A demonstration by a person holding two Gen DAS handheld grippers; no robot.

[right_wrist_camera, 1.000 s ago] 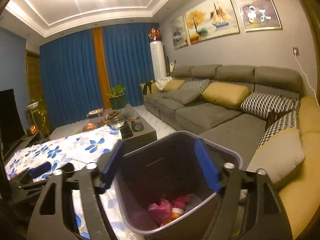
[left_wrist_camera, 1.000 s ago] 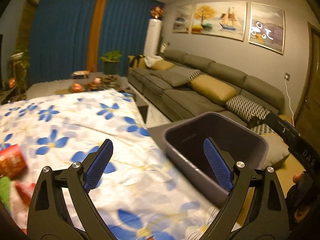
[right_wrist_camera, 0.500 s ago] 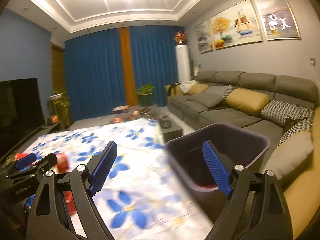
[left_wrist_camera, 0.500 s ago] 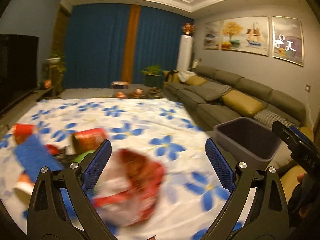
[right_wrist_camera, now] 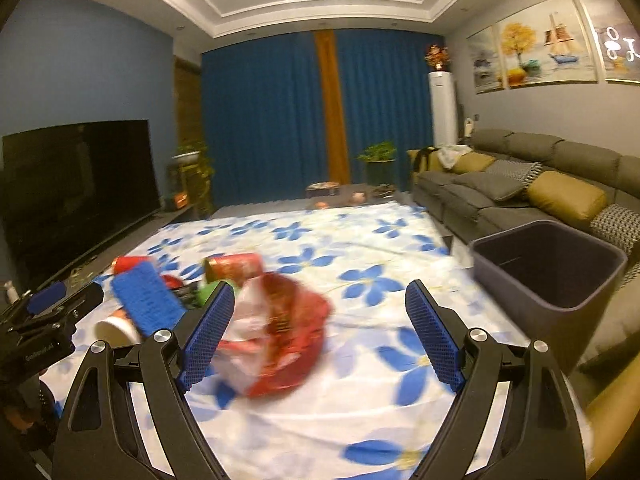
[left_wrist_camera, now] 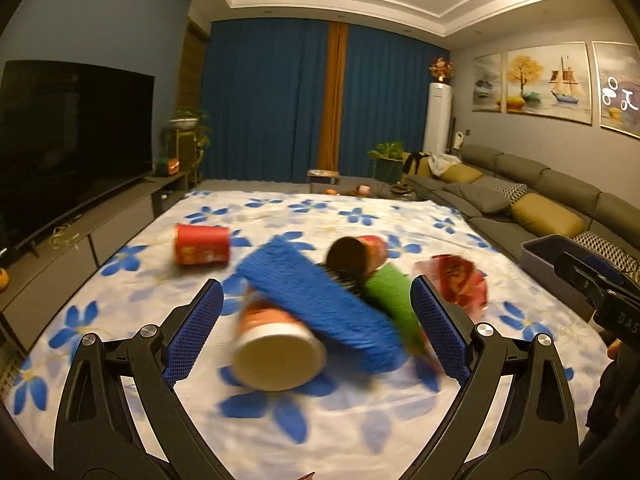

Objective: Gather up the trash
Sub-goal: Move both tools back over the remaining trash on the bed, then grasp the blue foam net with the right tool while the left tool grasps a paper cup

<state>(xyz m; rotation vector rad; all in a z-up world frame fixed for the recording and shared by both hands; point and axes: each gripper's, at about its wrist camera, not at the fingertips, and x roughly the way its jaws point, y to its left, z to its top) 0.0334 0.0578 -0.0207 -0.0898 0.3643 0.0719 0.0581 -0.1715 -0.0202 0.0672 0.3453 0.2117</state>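
Swung away from the dark bin and onto the trash pile since a second ago, so probably lining up the next pick. Both sets of fingers spread wide, holding nothing. Left gripper framing a tipped paper cup and blue brush at 12 o'clock, apparently not touching. Right gripper with the crumpled red wrapper near its 9 o'clock finger. All on the flowered bench cloth; bin off at 2 o'clock.
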